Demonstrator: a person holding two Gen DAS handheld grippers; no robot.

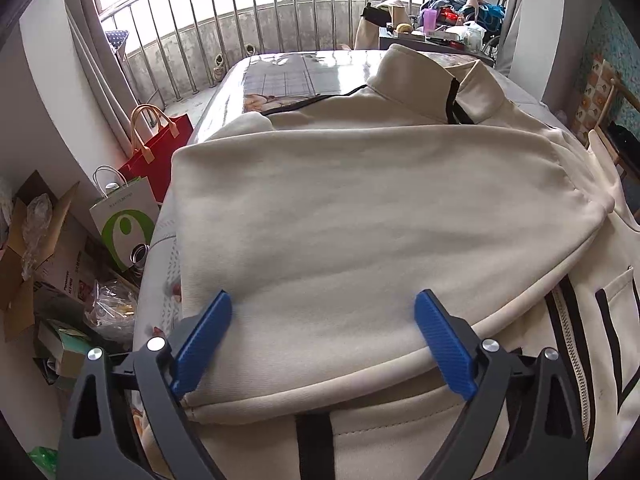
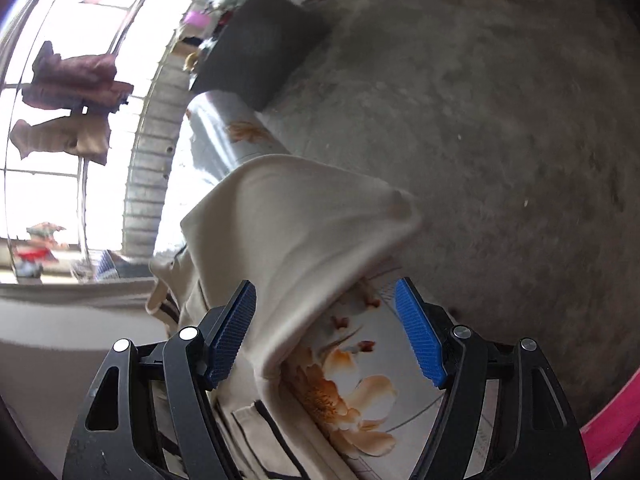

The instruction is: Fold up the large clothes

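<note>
A: Left tongs (image 1: pixel 324 336)?
B: Spread wide, blue pads (image 1: pixel 206 340) clear of the cloth, nothing gripped. They hang over the cream jacket (image 1: pixel 360 208), right above a folded-over panel near its hem.

A: Where's the jacket?
B: Flat on the surface (image 1: pixel 288 76), a glossy floral cover. Collar (image 1: pixel 432 80) at the far end, zipper (image 1: pixel 568 332) with black trim on the right side of the left view.

A: Right tongs (image 2: pixel 326 334)?
B: Also apart, holding nothing. Camera is rolled sideways and the frame is blurred. A cream fold (image 2: pixel 296 216) of the jacket lies between the pads; the left pad is just beside it, contact cannot be told. Floral cover shows under the right pad.

A: Background?
B: Red bag (image 1: pixel 160 148) and a railing (image 1: pixel 240 20) left of the surface.
</note>
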